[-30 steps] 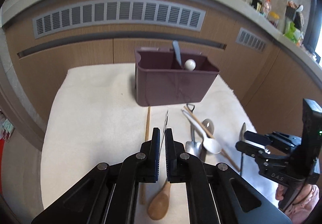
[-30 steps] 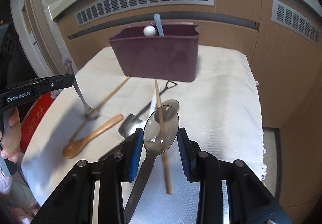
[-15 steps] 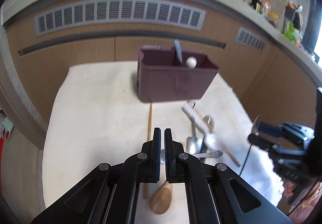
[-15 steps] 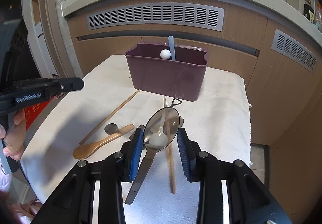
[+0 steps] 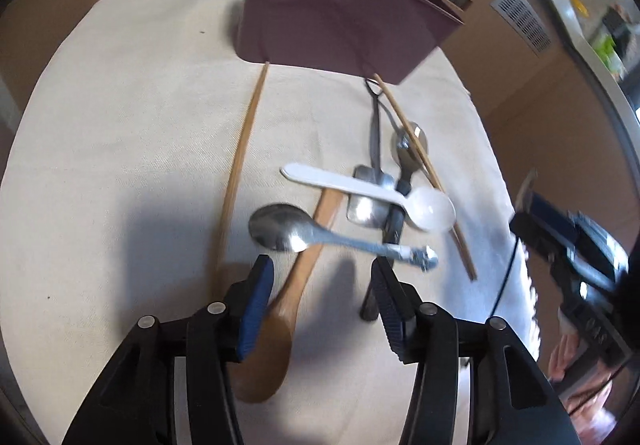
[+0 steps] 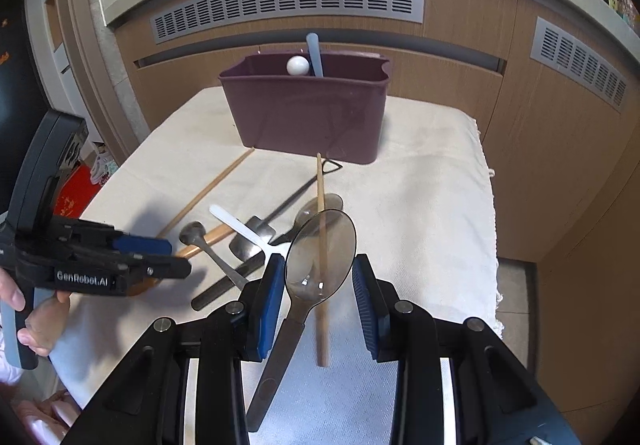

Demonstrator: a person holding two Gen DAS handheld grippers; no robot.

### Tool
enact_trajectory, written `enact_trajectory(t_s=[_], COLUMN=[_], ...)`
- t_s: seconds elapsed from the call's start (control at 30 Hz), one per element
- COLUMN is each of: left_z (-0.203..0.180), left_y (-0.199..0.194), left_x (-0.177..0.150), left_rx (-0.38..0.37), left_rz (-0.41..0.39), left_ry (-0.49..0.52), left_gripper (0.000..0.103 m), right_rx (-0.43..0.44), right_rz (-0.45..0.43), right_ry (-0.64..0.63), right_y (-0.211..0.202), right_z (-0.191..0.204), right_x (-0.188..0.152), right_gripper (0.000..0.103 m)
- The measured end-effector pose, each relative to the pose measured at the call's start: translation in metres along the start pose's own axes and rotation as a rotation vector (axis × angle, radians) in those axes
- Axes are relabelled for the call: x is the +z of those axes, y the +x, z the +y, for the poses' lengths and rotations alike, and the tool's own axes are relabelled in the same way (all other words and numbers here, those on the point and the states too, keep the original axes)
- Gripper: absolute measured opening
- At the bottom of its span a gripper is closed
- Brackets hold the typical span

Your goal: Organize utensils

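Note:
A maroon utensil bin [image 5: 340, 17] stands at the back of the cloth-covered table [image 5: 120, 133] and holds two utensils. In front of it lie a metal spoon [image 5: 280, 231], a white plastic spoon [image 5: 400, 197], a wooden spoon [image 5: 276, 325], chopsticks [image 5: 240, 149] and a small metal shovel [image 5: 370, 189]. My left gripper [image 5: 322, 289] is open, low over the wooden and metal spoons. My right gripper [image 6: 320, 281] is shut on a clear plastic spoon [image 6: 322, 253], held above the table [image 6: 420, 205] facing the bin [image 6: 308, 117].
Wooden cabinet fronts with grey vents [image 6: 288, 5] stand behind the table. The cloth's right edge [image 6: 488, 205] drops to the floor. The left gripper's body [image 6: 80, 257] sits at the left of the right wrist view.
My left gripper has opened and dropped the metal spoon onto the pile, then lowered towards the table. My right gripper has risen slightly with the clear spoon.

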State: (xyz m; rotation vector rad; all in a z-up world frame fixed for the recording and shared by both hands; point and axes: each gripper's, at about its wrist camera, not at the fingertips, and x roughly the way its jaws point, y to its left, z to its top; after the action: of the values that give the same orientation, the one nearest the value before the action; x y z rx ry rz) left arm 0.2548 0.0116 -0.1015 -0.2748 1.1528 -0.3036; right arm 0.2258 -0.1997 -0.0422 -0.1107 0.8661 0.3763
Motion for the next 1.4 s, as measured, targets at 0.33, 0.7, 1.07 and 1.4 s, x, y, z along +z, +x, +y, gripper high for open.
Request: enact_trajectory(t_s=[0.33, 0.7, 1.07, 1.4], left_z=[-0.029, -0.033, -0.040, -0.054], left_y=[0.023, 0.008, -0.078, -0.105], left_x=[0.024, 0.016, -0.025, -0.035], left_rx=[0.128, 0.134, 0.092, 0.120], left_rz=[-0.070, -0.221, -0.429, -0.494], left_ry=[0.012, 0.114, 0.187, 0.237], left_gripper=[0.052, 0.031, 0.031, 0.031], right_rx=[-0.006, -0.005, 0.025, 0.005], right_rz=[0.024, 0.006, -0.067, -0.117], right_ry=[0.034, 0.039, 0.013, -0.044], right_y=[0.011, 0.011, -0.011, -0.034], right_z=[-0.012, -0.010, 0.007, 0.024], right_x=[-0.007, -0.008, 0.000, 0.006], right_gripper=[0.032, 0.032, 0.032, 0.031])
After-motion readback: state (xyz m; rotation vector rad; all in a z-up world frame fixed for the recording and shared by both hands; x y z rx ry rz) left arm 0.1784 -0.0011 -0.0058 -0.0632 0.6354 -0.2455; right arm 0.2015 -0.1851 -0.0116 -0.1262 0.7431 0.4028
